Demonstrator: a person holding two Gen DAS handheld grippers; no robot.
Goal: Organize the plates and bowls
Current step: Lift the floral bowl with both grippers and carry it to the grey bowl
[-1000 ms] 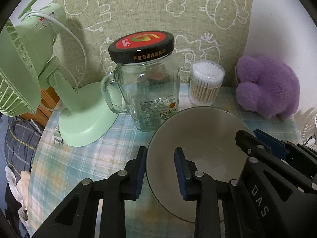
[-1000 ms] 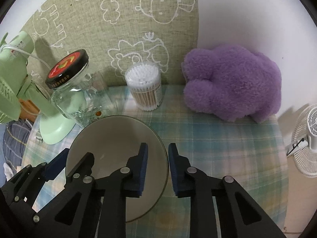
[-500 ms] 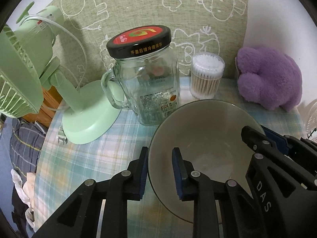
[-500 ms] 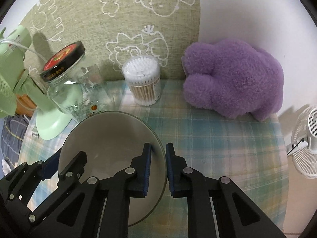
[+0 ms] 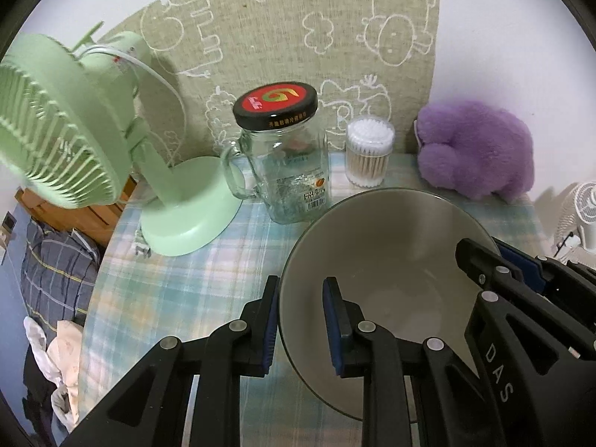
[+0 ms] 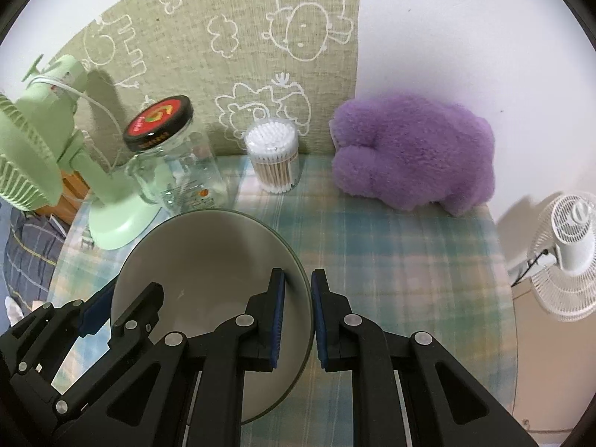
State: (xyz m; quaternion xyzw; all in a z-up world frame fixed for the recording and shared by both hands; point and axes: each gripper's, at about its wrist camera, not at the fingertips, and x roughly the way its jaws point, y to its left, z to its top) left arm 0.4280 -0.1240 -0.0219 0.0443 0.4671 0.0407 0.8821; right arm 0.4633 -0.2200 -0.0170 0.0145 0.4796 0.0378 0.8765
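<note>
now you hold the grey bowl (image 5: 391, 253) by opposite rims: your left hand-held gripper (image 5: 301, 316) pinches its left edge, your right hand-held gripper (image 6: 298, 307) its right edge. two clamped grips keep it level above the plaid counter (image 6: 391, 260), just clear of the glass jar (image 5: 287, 171), probably for carrying.
</note>
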